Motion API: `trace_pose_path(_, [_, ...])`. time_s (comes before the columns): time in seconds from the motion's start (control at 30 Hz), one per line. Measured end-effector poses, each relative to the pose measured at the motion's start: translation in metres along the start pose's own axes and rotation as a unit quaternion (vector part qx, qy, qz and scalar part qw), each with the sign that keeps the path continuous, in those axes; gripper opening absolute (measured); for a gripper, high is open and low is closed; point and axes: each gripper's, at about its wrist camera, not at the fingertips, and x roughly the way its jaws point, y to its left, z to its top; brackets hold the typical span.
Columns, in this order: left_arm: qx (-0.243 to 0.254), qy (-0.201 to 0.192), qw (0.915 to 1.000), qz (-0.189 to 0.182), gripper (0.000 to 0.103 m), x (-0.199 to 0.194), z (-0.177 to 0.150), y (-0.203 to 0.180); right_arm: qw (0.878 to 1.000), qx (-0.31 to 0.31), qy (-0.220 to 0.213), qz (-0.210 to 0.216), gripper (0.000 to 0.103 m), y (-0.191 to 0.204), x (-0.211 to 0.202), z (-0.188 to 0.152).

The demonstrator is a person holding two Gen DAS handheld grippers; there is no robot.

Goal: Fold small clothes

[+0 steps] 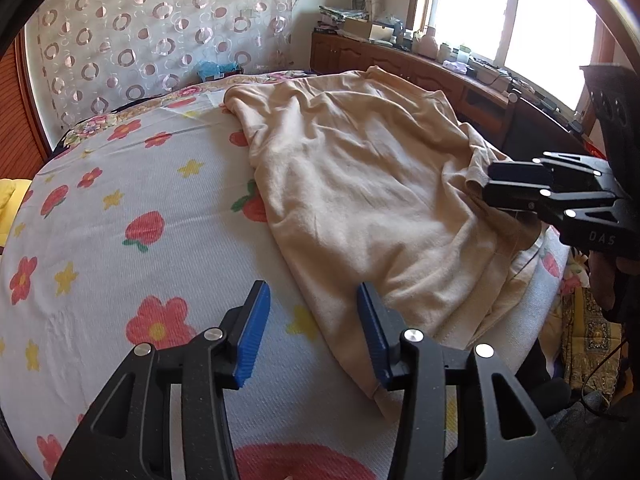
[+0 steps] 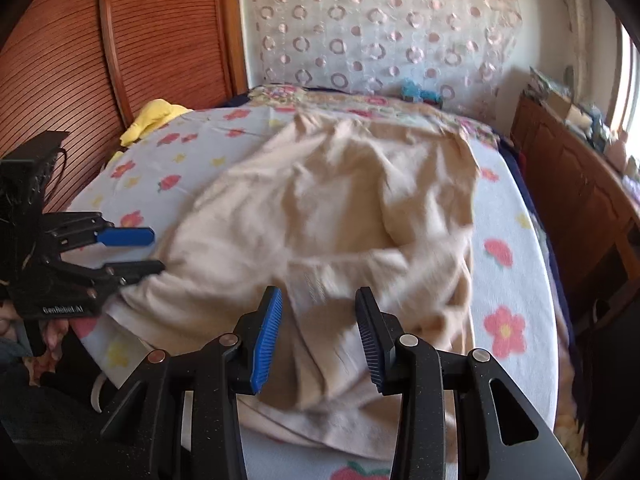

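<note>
On bed (image 1: 120, 208), beige garment (image 1: 360, 184) rumpled; near hem blurred, both jaws open.

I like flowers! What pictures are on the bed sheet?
The bed sheet is pale with red flowers, yellow stars and red strawberries, seen best from the left wrist.

Garment (image 1: 360, 184): plain pale beige. Bedsheet (image 1: 132, 200): white, red flowers, yellow stars, strawberries. Far curtain (image 1: 160, 28): pink-brown rings. Gripper pads (image 1: 252, 336): blue; frames black. Far-left cloth (image 2: 156, 118): yellow.
</note>
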Motion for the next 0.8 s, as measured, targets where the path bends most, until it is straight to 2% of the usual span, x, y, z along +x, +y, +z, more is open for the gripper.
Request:
trace_pose_path(0.17, [-0.001,-0.001,1.0000,-0.002,0.047,-0.001,-0.001,0.001,0.999,-0.020,0.029,-0.026,0.039,0.004,0.025,-0.002])
trace_pose_path(0.23, [0.000,-0.001,1.0000,-0.003,0.047,-0.002,-0.001,0.001,1.000,-0.010,0.015,-0.026,0.024,-0.001,0.021,-0.007])
trace_pose_path(0.27, [0.000,-0.001,1.0000,-0.004,0.047,-0.001,-0.001,0.001,1.000,-0.002,0.002,-0.023,0.010,-0.005,0.015,-0.009])
trace_pose_path(0.37, [-0.005,-0.002,0.9999,-0.010,0.048,-0.003,-0.002,0.004,0.999,0.025,-0.031,-0.014,0.007,-0.020,-0.013,-0.016])
trace_pose_path(0.47, [-0.007,0.002,0.9999,-0.009,0.048,-0.004,-0.001,0.004,0.998,0.050,-0.044,-0.009,0.007,-0.039,-0.039,-0.026])
trace_pose_path(0.53, [-0.008,0.003,0.9999,-0.009,0.048,-0.004,-0.003,0.004,0.996,0.063,-0.055,-0.021,0.007,-0.049,-0.057,-0.037])
trace_pose_path(0.63, [-0.011,0.002,0.9998,-0.014,0.048,-0.007,-0.003,0.003,0.995,0.073,-0.045,-0.051,0.007,-0.061,-0.069,-0.055])
trace_pose_path(0.8, [-0.012,-0.006,0.9994,-0.033,0.048,-0.016,-0.002,-0.003,0.992,0.108,-0.019,-0.054,0.007,-0.075,-0.068,-0.081])
